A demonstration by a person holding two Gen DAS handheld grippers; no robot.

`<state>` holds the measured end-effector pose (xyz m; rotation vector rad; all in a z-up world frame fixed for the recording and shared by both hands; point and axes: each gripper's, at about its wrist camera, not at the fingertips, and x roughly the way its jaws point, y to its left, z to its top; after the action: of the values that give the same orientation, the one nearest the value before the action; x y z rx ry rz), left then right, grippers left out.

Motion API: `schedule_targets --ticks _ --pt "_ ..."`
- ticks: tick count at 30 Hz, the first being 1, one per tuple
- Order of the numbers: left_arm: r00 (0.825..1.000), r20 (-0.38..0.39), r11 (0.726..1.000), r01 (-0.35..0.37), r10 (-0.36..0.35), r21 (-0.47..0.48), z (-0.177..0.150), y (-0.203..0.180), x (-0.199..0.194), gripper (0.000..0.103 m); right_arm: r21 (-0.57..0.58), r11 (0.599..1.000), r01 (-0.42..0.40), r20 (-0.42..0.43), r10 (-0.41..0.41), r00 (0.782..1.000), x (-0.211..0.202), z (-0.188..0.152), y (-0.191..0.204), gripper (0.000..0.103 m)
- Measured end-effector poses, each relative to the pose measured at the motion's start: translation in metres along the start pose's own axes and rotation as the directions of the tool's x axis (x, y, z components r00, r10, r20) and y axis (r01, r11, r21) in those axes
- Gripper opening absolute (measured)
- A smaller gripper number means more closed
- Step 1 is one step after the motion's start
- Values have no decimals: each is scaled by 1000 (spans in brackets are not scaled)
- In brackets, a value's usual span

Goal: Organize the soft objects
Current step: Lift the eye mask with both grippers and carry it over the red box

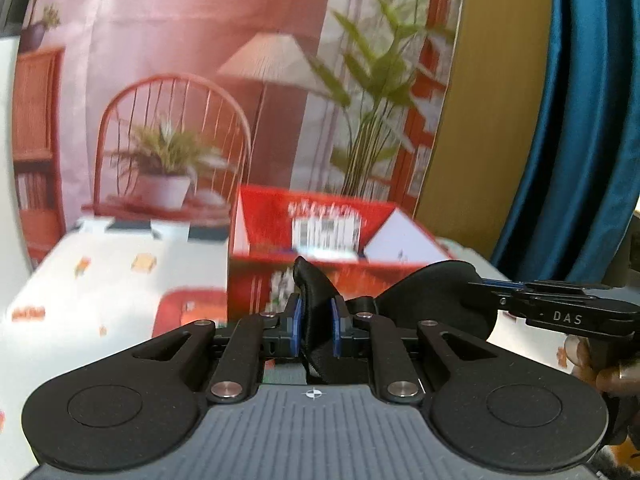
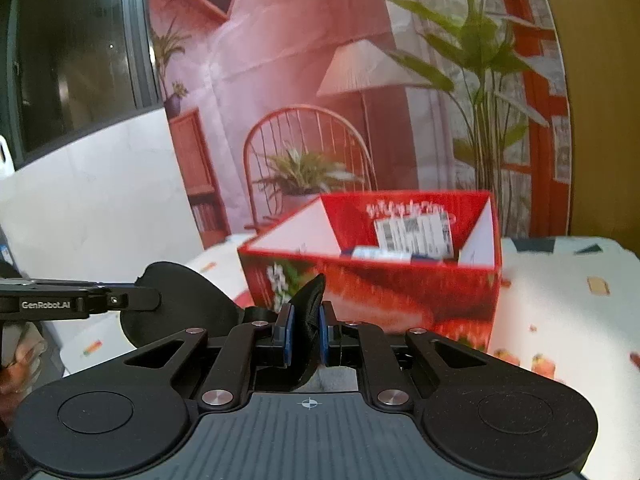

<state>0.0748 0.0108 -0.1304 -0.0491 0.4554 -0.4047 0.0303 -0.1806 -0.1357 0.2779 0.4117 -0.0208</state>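
Left wrist view: left gripper (image 1: 316, 326) fingers pinch one end of the black sleep mask (image 1: 432, 300), held taut above the surface (image 1: 100, 280).

Right wrist view: right gripper (image 2: 307, 334) fingers pinch its other end, likely for carrying to the red box (image 2: 380, 284).

Red box (image 1: 320, 240) label blurred, unreadable

Bright, even indoor light across both views, warm and reddish off the backdrop, with no hard shadows on the white bench (image 2: 560, 312). Motion blur smears the red box (image 1: 320, 240) and its label (lettering unreadable), while the close black fingers (image 1: 295, 320) stay fairly crisp. Fisheye bending curves the edges hard, dark corners at 11 and 1 o'clock. The window (image 2: 72, 60) at 10 o'clock is dark, showing faint reflections.
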Motion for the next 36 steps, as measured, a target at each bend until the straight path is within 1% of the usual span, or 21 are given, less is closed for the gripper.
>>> schedule_targets --ticks 3,6,8,11,14,16,19,21,24,28,31,36 --pt "999 38 1000 4 -5 19 19 -4 6 15 -31 1000 5 26 -5 1000 4 19 -4 12" --pt "998 68 999 -6 3 41 38 -7 21 15 -11 1000 9 59 -8 998 13 37 -10 12" --pt "998 70 999 -11 9 39 51 -7 34 15 -33 999 34 83 -32 996 23 49 -12 11" --pt "996 82 998 -43 39 51 71 -7 58 15 -71 995 64 103 -56 993 40 64 -14 11" --pt "996 69 996 -68 64 50 84 -5 82 15 -103 990 98 109 -86 990 60 79 -19 11" --pt "997 29 997 -69 69 24 89 -1 102 15 -119 985 128 101 -116 988 75 86 -24 11" --pt "996 -51 997 -74 73 -10 91 6 130 15 -102 982 157 65 -151 986 97 90 -35 11" --pt "991 -110 996 -78 73 -38 88 9 147 15 -59 984 170 20 -169 985 112 90 -45 11" --pt "984 -165 993 -80 66 -84 82 15 164 15 -2 982 188 -54 -188 981 129 84 -58 11" --pt "969 -237 994 -89 71 -66 74 14 187 15 40 973 225 -143 -218 966 149 73 -69 11" --pt "957 -278 995 -90 77 -36 68 10 200 15 67 969 238 -207 -219 953 160 64 -75 11" --pt "947 -310 996 -84 79 -1 61 5 211 15 81 965 251 -245 -225 943 169 55 -79 11"
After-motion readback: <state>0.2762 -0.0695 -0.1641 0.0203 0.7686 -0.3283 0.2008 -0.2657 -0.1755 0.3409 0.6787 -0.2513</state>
